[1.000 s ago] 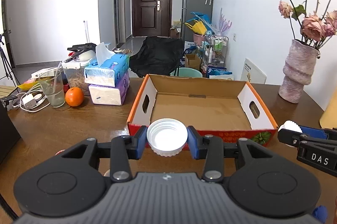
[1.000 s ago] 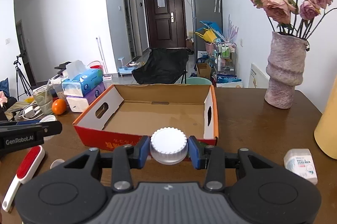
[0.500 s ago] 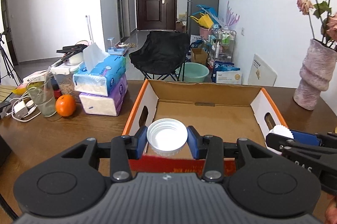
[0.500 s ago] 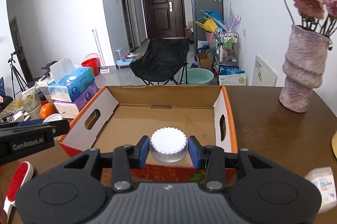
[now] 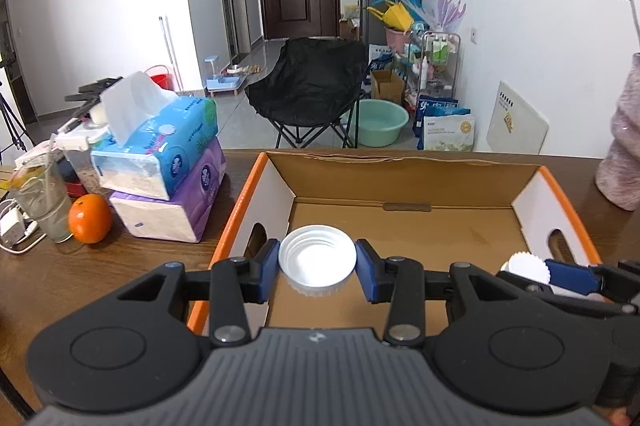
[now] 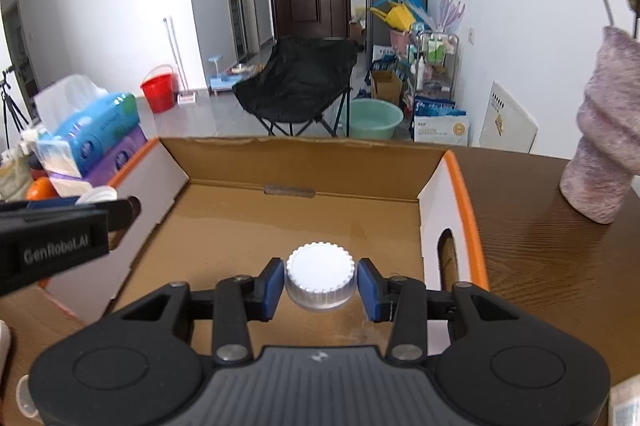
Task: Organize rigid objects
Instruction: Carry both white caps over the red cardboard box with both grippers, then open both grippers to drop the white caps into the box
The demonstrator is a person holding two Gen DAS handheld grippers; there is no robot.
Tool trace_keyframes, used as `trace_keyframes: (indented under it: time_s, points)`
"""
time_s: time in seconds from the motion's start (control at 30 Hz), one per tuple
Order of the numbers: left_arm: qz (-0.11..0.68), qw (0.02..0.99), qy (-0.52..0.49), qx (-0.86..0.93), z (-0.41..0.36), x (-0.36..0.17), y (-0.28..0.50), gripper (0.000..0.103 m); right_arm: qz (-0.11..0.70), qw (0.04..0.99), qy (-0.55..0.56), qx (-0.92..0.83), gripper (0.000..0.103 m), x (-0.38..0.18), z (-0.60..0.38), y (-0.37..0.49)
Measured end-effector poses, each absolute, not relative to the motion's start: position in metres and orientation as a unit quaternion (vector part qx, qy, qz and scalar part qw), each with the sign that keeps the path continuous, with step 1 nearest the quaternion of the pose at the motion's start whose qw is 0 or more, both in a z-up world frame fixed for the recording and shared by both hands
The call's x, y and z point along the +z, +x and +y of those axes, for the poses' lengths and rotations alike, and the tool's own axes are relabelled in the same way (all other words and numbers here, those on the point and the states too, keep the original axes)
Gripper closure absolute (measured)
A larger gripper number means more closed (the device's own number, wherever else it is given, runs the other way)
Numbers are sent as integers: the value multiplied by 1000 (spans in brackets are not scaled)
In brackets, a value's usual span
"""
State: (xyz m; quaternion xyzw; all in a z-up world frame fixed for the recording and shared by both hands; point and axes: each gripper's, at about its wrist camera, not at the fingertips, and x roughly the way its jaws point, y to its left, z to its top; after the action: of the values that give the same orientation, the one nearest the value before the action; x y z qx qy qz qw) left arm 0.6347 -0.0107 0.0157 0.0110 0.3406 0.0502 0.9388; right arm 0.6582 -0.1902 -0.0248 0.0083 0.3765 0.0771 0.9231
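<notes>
I'm gripping a white cap, hollow side up (image 5: 317, 260), in my left gripper (image 5: 317, 268) and a ridged white cap (image 6: 320, 271) in my right gripper (image 6: 321, 284), both hanging over the cardboard box (image 6: 304, 162), its brown floor lying bare ahead.

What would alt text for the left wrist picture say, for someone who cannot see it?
The left tool grips a white cap, open side up, over the near left part of an empty cardboard box on a wooden table. The right tool enters at right, holding another white cap. Stacked tissue packs and an orange sit left of the box.
</notes>
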Motion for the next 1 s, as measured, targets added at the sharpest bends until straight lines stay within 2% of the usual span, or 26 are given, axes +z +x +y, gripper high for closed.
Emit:
trace_keyframes:
  time_s: [0.4,0.43,0.47,0.5,0.53,0.57,0.6,0.7,1.0]
  points:
    - [358,931,23,62,-2,-3,666,60,392,917,-7,73,63,-45,-185,684]
    - [359,931,22,59,-1,-4,666,56,392,917,-7,71,54,-46,-186,684]
    - [359,931,21,59,0,-5,665,42,393,917,-7,71,35,-47,-187,684]
    - [357,932,19,65,2,-5,663,32,393,917,-7,70,24,-47,-188,683]
    - [354,932,17,71,4,-4,662,13,389,918,-9,69,9,-47,-188,681]
    - [346,935,17,80,6,-3,659,2,385,921,-14,66,5,-47,-189,679]
    - [340,936,18,84,7,-2,657,0,382,922,-18,64,5,-46,-189,677]
    - [339,938,5,69,12,1,653,0,385,920,-28,64,0,-46,-187,672]
    - [340,937,11,75,9,5,643,0,372,926,-26,65,0,-35,-190,659]
